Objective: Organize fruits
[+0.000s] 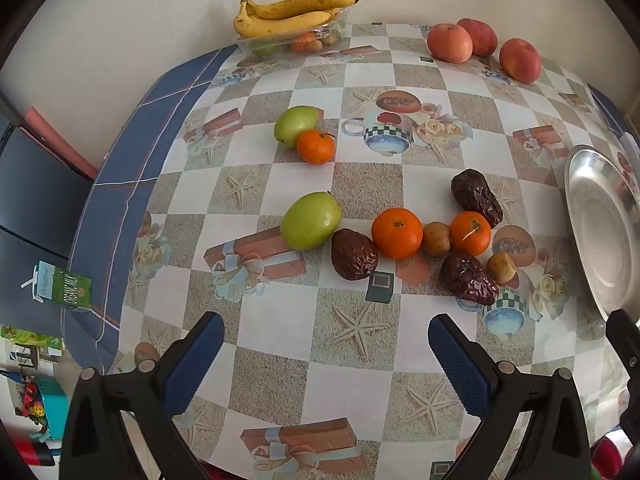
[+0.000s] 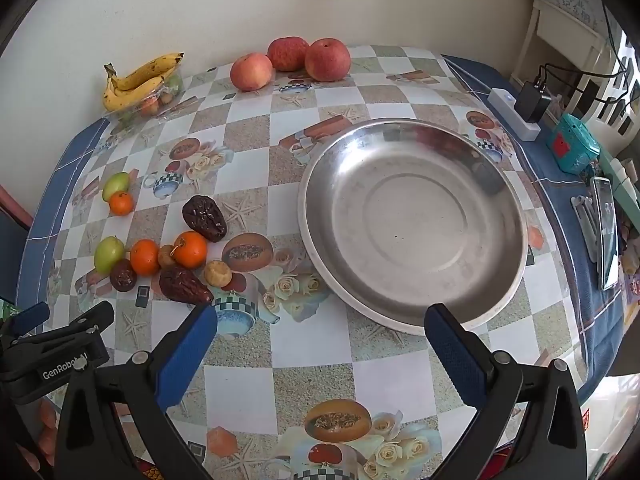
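Left wrist view: left gripper [image 1: 326, 334] spread wide, gripping nothing; tangerines [image 1: 397, 233] and dates [image 1: 354, 255] (tightly bunched) at twelve o'clock, bananas [image 1: 288, 14] beyond. Right gripper [image 2: 320, 322] likewise agape, steel bowl [image 2: 404, 304] at one o'clock, power strip [image 2: 514, 114] farther.

**Room and backdrop**

Plain cream wall [image 1: 140, 12] behind the table, no marks. Table [image 2: 280, 344] wears a checkered oilcloth printed with starfish, teacups and gift boxes, over a blue cloth [image 1: 120, 160] edged with thin lines. Dark chair [image 1: 36, 184] to the left, with a green milk carton [image 1: 64, 288] beside it. To the right: white shelf unit [image 2: 560, 36], power strip [image 2: 514, 114] with a black adapter plugged in, phone [image 2: 606, 232] lying flat. Soft, even daylight.
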The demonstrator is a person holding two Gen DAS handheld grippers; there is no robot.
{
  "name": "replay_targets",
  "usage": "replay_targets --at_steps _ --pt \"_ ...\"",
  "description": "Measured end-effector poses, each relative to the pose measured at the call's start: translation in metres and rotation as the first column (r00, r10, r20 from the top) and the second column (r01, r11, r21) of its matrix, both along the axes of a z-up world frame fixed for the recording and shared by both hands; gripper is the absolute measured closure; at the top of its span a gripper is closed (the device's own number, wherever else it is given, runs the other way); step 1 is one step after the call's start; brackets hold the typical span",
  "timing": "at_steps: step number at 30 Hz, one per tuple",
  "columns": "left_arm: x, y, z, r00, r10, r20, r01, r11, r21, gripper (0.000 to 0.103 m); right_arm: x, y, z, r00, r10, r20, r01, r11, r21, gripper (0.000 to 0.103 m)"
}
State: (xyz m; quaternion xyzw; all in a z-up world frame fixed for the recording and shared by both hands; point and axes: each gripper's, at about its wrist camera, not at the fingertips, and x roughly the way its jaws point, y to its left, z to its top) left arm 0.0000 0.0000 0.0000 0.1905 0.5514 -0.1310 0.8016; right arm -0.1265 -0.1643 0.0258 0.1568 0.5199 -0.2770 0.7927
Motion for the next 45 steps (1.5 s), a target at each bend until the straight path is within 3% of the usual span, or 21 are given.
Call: replay_targets --at_steps 45 --pt "-0.0003 0.0004 -0.0002 1.0 0.0 0.0 0.0 1.0 0.0 0.0 0.004 0.0065 -0.003 0.999 0.046 -0.008 -0.045 0.999 0.015 0.0"
